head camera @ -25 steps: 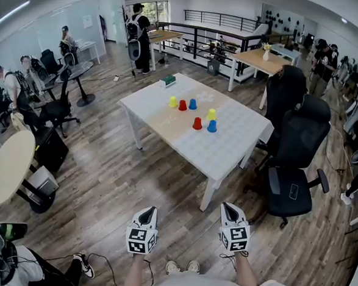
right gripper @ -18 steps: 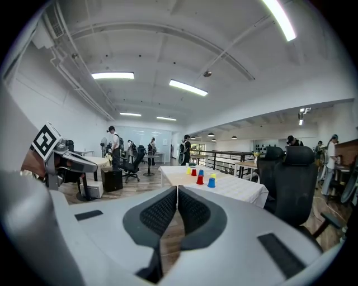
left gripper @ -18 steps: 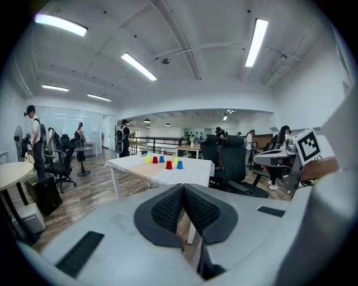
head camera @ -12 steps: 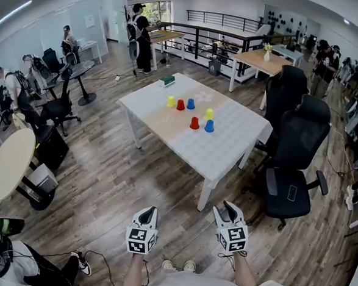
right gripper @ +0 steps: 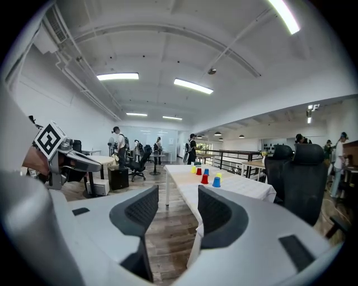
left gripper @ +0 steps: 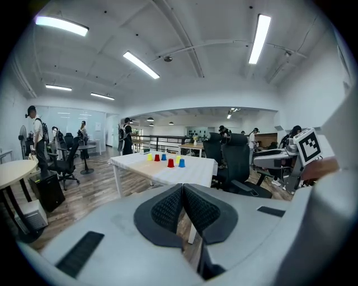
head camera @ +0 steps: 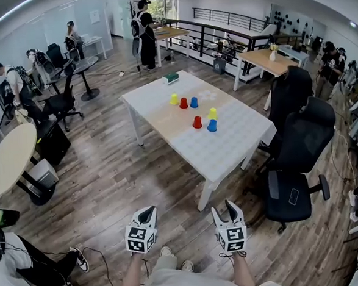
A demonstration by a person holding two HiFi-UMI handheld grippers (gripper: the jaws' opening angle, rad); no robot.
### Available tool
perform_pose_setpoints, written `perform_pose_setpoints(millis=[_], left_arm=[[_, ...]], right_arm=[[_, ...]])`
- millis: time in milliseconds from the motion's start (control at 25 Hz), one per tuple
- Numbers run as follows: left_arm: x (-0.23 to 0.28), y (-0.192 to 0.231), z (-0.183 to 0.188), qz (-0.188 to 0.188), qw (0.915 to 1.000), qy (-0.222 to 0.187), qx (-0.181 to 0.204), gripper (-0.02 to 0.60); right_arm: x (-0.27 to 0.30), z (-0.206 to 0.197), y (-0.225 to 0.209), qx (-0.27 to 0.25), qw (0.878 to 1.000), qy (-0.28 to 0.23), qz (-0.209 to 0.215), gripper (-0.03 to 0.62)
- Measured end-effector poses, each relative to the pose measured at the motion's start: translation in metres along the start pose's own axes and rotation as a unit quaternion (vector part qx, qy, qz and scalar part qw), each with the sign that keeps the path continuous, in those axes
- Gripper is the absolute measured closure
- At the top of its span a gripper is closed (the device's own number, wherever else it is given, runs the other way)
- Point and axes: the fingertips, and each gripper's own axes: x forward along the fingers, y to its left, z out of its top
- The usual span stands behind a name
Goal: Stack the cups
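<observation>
Several upturned cups stand on a white table (head camera: 229, 157) well ahead of me: a far row of yellow (head camera: 173, 99), red (head camera: 183, 103) and blue (head camera: 194, 102), and a nearer group of yellow (head camera: 212, 113), red (head camera: 197, 123) and blue (head camera: 212, 126). Both grippers are held low over the wooden floor, far short of the table. My left gripper (head camera: 147, 212) is shut with its pads (left gripper: 168, 209) pressed together on nothing. My right gripper (head camera: 226, 207) is open and empty. The left gripper view shows the cups (left gripper: 170, 163) in the distance, as does the right gripper view (right gripper: 205, 179).
Black office chairs (head camera: 295, 180) stand at the table's right side. A green box (head camera: 171, 77) lies on its far end. A round table (head camera: 12, 160) is at the left, with a seated person (head camera: 23, 272) near my left foot. Other people and desks are farther back.
The right gripper's jaws have spread apart. Both grippers stay low in front of me, and the view has shifted slightly. The cups have not moved.
</observation>
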Motion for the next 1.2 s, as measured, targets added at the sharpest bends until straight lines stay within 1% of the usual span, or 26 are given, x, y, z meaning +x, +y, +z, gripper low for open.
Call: perform_pose_setpoints(millis=[280, 600, 840, 1200], left_arm=[[0.027, 0.018, 0.005, 0.005, 1.0000, 0.000, 0.003, 0.569], [0.095, 0.052, 0.017, -0.005, 1.0000, -0.001, 0.001, 0.568], [0.157, 0.087, 0.042, -0.020, 0.9998, -0.005, -0.001, 0.568], [0.234, 0.162, 0.087, -0.028, 0.9996, -0.008, 0.004, 0.568]], right_arm=[[0.032, 0.004, -0.011, 0.001, 1.000, -0.002, 0.001, 0.382], [0.097, 0.009, -0.032, 0.001, 1.000, 0.002, -0.005, 0.388], [0.162, 0.030, -0.055, -0.003, 1.000, 0.005, -0.020, 0.388], [0.263, 0.068, -0.072, -0.001, 0.999, 0.002, -0.032, 0.392]])
